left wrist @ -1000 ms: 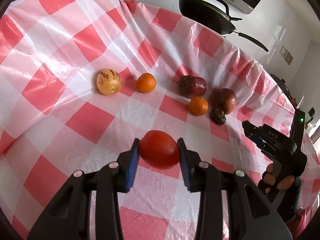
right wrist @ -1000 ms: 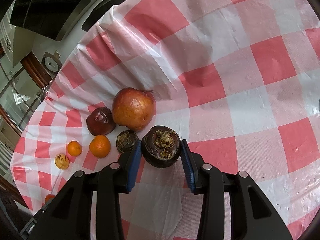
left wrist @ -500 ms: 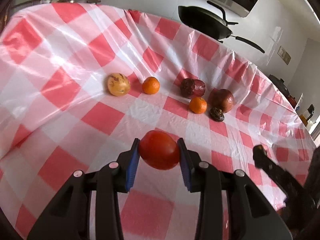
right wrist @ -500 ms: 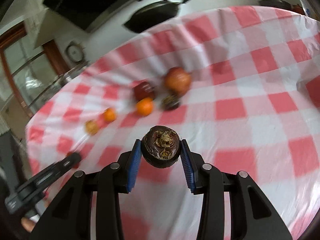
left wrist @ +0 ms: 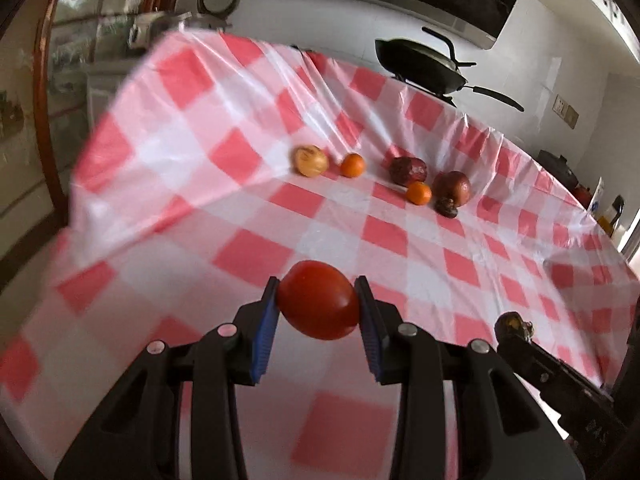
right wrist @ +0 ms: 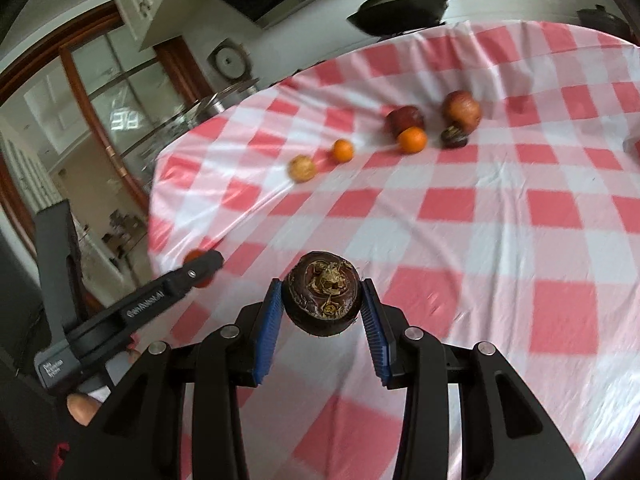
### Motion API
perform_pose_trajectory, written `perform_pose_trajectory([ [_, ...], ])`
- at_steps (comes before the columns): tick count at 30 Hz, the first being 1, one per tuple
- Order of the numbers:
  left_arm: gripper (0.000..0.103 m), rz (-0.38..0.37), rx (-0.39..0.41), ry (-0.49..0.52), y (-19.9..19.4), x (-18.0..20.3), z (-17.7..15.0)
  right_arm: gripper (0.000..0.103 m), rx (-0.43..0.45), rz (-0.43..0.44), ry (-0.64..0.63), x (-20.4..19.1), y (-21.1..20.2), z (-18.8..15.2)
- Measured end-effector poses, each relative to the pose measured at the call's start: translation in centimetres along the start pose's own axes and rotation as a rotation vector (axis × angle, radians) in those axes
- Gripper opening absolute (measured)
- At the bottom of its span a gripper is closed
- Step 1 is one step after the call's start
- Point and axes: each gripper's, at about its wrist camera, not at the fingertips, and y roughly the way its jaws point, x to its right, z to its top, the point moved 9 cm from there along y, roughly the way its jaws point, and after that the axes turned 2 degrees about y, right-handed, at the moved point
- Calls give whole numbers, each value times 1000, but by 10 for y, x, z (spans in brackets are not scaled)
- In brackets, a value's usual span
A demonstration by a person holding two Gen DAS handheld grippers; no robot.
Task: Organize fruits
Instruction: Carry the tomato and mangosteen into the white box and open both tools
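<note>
Red-and-white checked plastic tablecloth (left wrist: 400,236) fills both my views, a black wok (left wrist: 420,68) behind it. My left gripper (left wrist: 318,308) clamps a smooth red tomato (left wrist: 318,306) above the cloth; my right gripper (right wrist: 322,304) clamps a dark brown round fruit with a dried crown (right wrist: 323,294). Far across the cloth sit a yellowish speckled fruit (left wrist: 311,161), two oranges (left wrist: 353,165), two reddish-brown fruits (left wrist: 452,186) and a small dark fruit (left wrist: 447,208).

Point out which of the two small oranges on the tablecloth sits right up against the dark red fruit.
The right-hand orange: it sits just in front of the dark red fruit. The other orange lies apart to the left, beside the yellowish fruit.
</note>
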Motion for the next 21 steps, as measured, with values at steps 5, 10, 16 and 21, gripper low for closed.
perform_pose_trajectory([
  [5,38,49,10,9,-33,-37,-15,39,-47,29,-70,-33,1,-24],
  [10,38,106,2,-10,-61,-80,-33,39,-104,72,-187,-80,6,-52],
  [16,38,181,12,-48,-99,-140,-51,39,-176,147,-362,-149,9,-92],
  [21,38,260,-1,-96,-135,-198,-78,40,-247,235,-511,-204,10,-132],
])
